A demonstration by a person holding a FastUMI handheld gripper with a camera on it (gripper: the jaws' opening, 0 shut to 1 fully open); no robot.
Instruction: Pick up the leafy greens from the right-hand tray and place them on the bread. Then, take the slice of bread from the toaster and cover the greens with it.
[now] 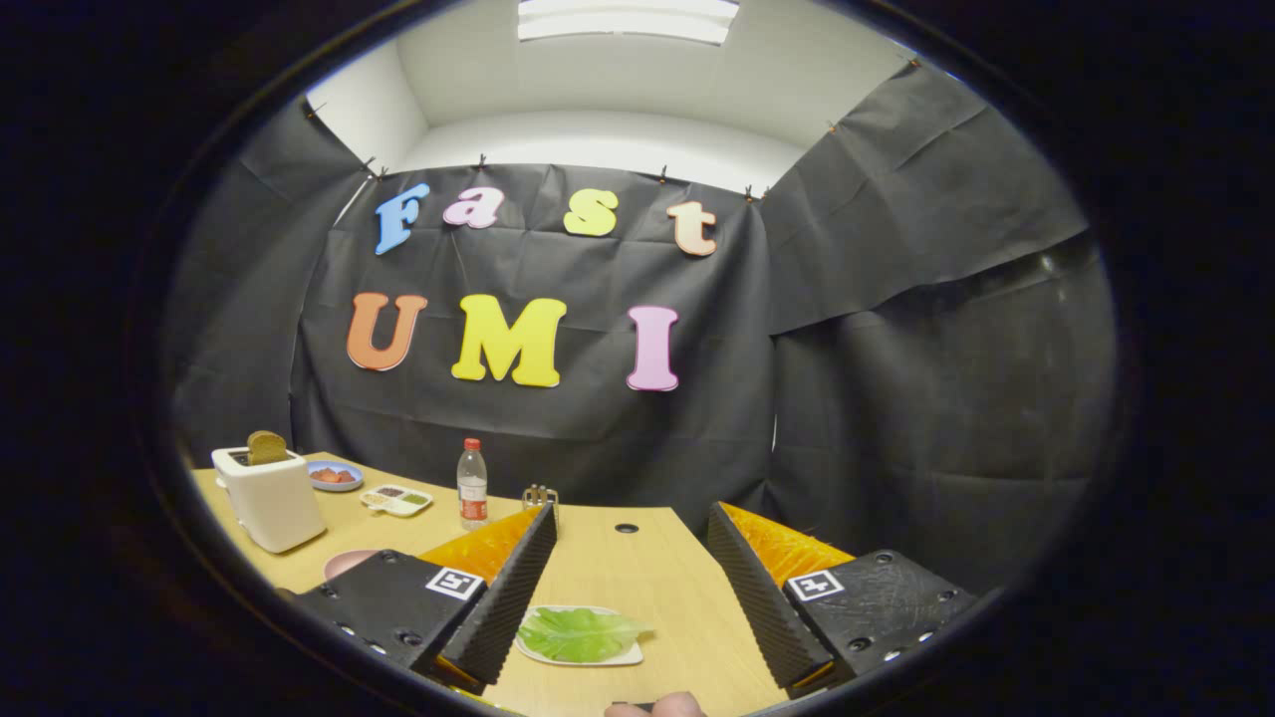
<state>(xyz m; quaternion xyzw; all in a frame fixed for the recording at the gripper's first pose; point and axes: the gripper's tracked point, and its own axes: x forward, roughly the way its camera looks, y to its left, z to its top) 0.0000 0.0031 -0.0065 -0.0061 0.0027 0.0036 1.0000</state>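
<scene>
1. The wooden table (637,583) is the biggest thing. Its far edge runs along the black wall, and there is a small round hole (627,528) near that edge.
2. The claw (628,597) hangs over the table with its two fingers wide apart and nothing between them but air and bare wood.
3. The white toaster (269,498) sits near the table's left edge, well apart from the claw, with a slice of bread (266,447) sticking up out of it.
4. The white tray (580,652) lies on the table, low down between the fingers, closer to the left one.
5. The leafy greens (580,633) lie flat on that tray.
6. A clear bottle (472,485) stands upright beyond the left finger.
</scene>
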